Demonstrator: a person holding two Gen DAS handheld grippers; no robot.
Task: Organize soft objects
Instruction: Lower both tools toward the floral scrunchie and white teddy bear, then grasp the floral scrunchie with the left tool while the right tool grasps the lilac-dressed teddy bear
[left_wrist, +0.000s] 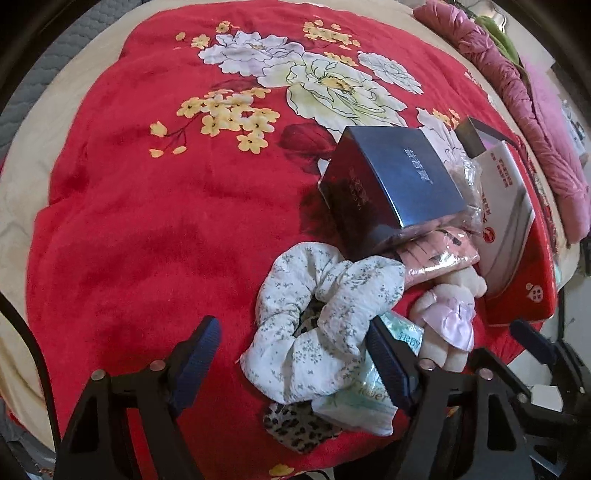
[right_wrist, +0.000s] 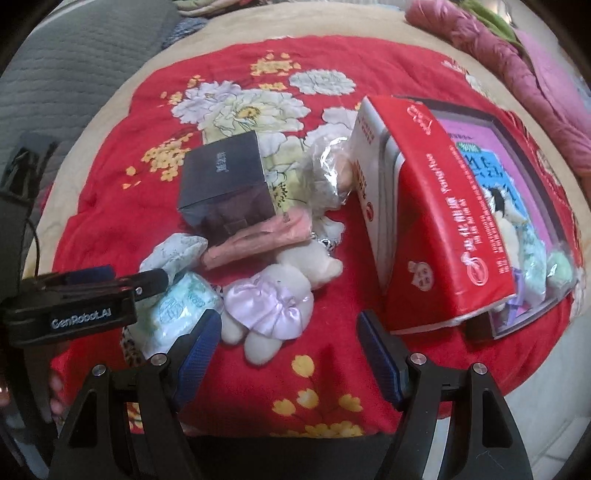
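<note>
Here both claws hang apart and empty: the left claw (left_wrist: 295, 354) straddles the scrunchie (left_wrist: 317, 321), the right claw (right_wrist: 290, 347) just short of the doll (right_wrist: 280, 299), seemingly readying grasps.

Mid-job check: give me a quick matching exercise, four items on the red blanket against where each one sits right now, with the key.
Things:
1. floral scrunchie
2. dark box
3. plush bear
4. tissue pack

Places:
A. lying on the pink packet
B. between the open left jaws
C. just ahead of the open right jaws
D. tucked under the scrunchie's edge

Pairs: 1-B, 2-A, 3-C, 4-D
</note>
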